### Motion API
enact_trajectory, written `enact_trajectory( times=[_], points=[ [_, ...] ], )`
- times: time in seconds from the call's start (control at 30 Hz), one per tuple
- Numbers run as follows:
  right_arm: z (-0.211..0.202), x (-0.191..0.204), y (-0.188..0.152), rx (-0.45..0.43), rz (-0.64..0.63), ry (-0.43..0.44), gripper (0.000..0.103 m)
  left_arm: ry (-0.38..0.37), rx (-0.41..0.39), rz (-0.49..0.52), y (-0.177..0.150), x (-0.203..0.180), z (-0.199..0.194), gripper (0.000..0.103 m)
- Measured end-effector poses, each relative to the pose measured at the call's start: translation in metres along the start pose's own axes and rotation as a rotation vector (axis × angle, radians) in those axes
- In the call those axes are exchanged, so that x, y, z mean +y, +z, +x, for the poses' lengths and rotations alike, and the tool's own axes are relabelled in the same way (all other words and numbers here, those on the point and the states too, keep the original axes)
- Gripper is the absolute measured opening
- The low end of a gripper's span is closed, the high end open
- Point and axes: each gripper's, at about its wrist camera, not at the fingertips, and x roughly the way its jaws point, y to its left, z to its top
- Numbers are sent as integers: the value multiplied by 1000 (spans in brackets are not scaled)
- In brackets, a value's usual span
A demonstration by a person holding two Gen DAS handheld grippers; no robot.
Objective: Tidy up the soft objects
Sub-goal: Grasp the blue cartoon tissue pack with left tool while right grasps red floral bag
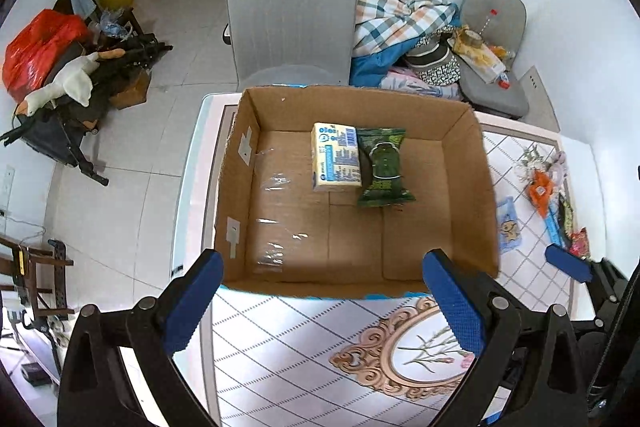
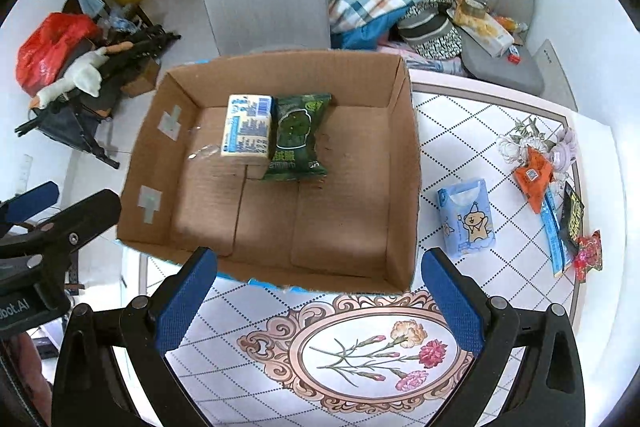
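Note:
An open cardboard box (image 1: 472, 187) (image 2: 406, 163) stands on the patterned table. Inside lie a pale yellow tissue pack (image 1: 336, 157) (image 2: 248, 127) and a dark green soft packet (image 1: 383, 167) (image 2: 298, 139), side by side near the far wall. A light blue tissue pack (image 2: 468, 215) (image 1: 507, 225) lies on the table right of the box. Farther right are an orange packet (image 2: 534, 177) (image 1: 540, 193), a black packet (image 2: 572, 215) and a small red packet (image 2: 589, 253). My left gripper (image 1: 322, 301) and right gripper (image 2: 318, 297) are open and empty, just short of the box's near wall.
A grey chair (image 1: 292, 15) stands behind the table, with a plaid blanket (image 1: 396, 3) and a cluttered second chair (image 1: 494, 43) to its right. A red bag and goose plush (image 1: 64, 83) lie on the floor at left. The table's left edge (image 1: 188, 195) is near the box.

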Motion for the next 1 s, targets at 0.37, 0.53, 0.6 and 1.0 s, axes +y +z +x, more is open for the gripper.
enact_trajectory(
  times=[0.37, 0.53, 0.6, 1.0],
  points=[
    [-50, -132, -25, -19, 164, 62, 103, -169, 28, 85, 0, -127, -14, 102],
    [-54, -239, -38, -9, 301, -29, 103, -226, 129, 139, 6, -212, 30, 102],
    [-49, -293, -45, 5, 376, -82, 103, -219, 188, 157, 9, -244, 59, 102],
    [34, -531, -104, 78, 977, -32, 103, -85, 468, 54, 19, -315, 221, 102]
  ],
)
